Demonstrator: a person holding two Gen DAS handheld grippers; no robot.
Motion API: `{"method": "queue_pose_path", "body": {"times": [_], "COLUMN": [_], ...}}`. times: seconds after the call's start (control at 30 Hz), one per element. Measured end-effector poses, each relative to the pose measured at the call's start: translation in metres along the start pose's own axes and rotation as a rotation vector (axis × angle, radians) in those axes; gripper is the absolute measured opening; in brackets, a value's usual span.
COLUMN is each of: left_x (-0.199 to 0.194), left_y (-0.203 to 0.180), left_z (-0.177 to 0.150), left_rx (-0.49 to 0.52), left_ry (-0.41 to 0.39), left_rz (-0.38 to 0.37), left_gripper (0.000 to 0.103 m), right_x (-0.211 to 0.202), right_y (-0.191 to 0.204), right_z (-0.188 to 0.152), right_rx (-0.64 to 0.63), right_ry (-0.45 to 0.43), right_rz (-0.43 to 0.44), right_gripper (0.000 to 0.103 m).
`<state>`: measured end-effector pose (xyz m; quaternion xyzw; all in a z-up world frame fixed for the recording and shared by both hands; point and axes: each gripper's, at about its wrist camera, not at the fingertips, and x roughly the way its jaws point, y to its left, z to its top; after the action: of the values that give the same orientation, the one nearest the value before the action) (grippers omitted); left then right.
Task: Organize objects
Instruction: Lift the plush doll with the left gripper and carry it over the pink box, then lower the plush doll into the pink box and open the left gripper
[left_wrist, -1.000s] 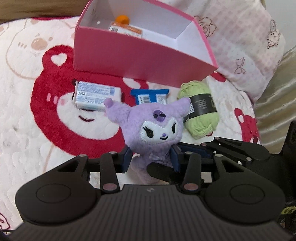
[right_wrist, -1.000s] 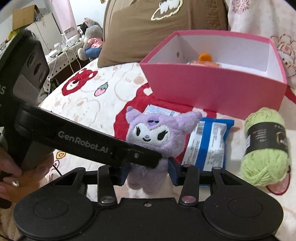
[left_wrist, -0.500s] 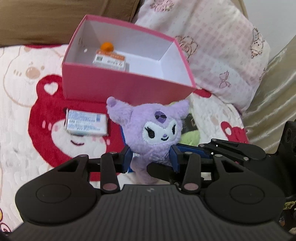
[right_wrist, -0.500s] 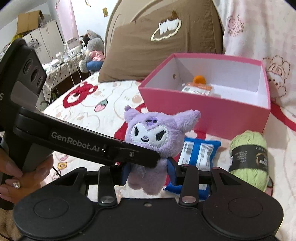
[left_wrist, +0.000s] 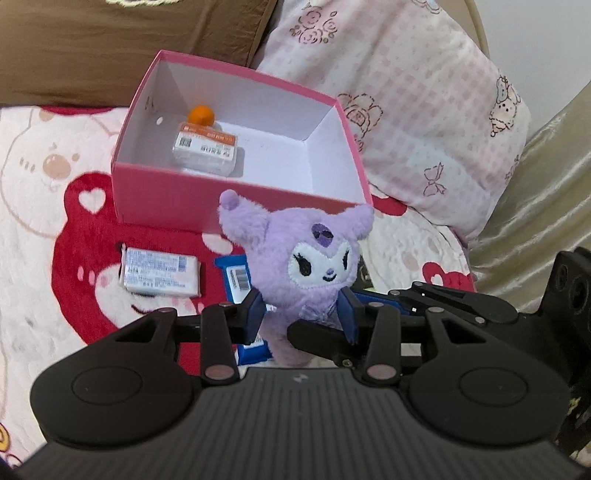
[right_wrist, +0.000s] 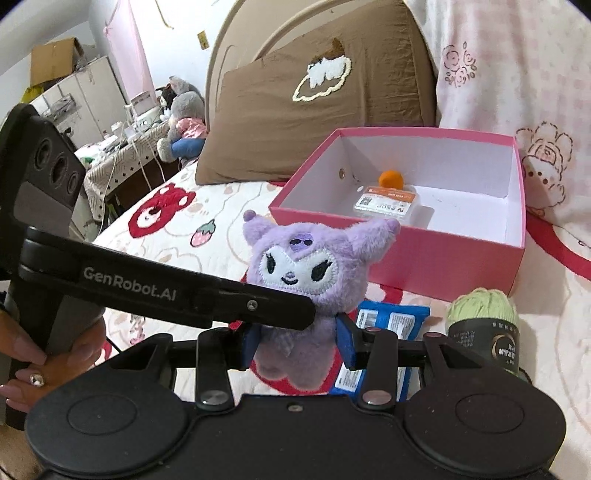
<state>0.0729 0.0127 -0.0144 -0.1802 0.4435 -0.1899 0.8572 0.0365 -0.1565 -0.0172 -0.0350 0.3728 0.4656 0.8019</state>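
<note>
Both grippers are shut on a purple plush doll (left_wrist: 306, 266), held upright above the bed; it also shows in the right wrist view (right_wrist: 306, 273). My left gripper (left_wrist: 301, 317) clamps its body from one side, my right gripper (right_wrist: 299, 339) from the other, their fingers crossing. Behind the doll stands an open pink box (left_wrist: 155, 199) holding an orange ball (left_wrist: 200, 114) and a small white packet (left_wrist: 205, 146). The box shows in the right wrist view too (right_wrist: 443, 258).
On the red bear blanket lie a white packet (left_wrist: 160, 273), a blue snack pack (right_wrist: 388, 321) and a green yarn ball (right_wrist: 484, 321). A brown pillow (right_wrist: 314, 92) and a pink pillow (left_wrist: 406, 103) stand behind the box.
Both grippers have lifted the purple doll higher and moved it toward the pink box; the box interior now shows more from above.
</note>
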Motion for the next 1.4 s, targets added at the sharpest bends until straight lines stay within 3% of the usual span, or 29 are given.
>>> {"method": "queue_pose_path", "body": {"times": [0.2, 0.33, 0.53, 0.77, 1.03, 1.23, 1.4], "left_x": [-0.017, -0.031, -0.028, 0.015, 0.106, 0.162, 0.196], "left_y": [-0.011, -0.017, -0.038, -0.033, -0.016, 0.02, 0.037], "left_z": [0.024, 0.048, 0.091, 0.139, 0.192, 0.203, 0.207], "left_rx": [-0.008, -0.021, 0.022, -0.028, -0.072, -0.165, -0.201], "left_ry": [-0.049, -0.069, -0.084, -0.037, 0.06, 0.138, 0.159], "left_rz": [-0.007, -0.046, -0.02, -0.019, 0.064, 0.068, 0.074], "left_gripper": [0.041, 0.041, 0.041, 0.041, 0.041, 0.041, 0.041], "right_x": [-0.01, -0.021, -0.034, -0.018, 0.041, 0.097, 0.135], "right_y": [0.005, 0.002, -0.013, -0.046, -0.098, -0.141, -0.152], "right_z": [0.027, 0.049, 0.083, 0.128, 0.151, 0.157, 0.161], "right_rx": [-0.024, -0.037, -0.001, 0.026, 0.043, 0.157, 0.149], "right_ry": [-0.026, -0.042, -0.112, -0.065, -0.044, 0.032, 0.118], "right_rz": [-0.027, 0.016, 0.045, 0.005, -0.094, -0.095, -0.149], "right_gripper": [0.049, 0.049, 0.048, 0.048, 0.047, 0.047, 0.047]}}
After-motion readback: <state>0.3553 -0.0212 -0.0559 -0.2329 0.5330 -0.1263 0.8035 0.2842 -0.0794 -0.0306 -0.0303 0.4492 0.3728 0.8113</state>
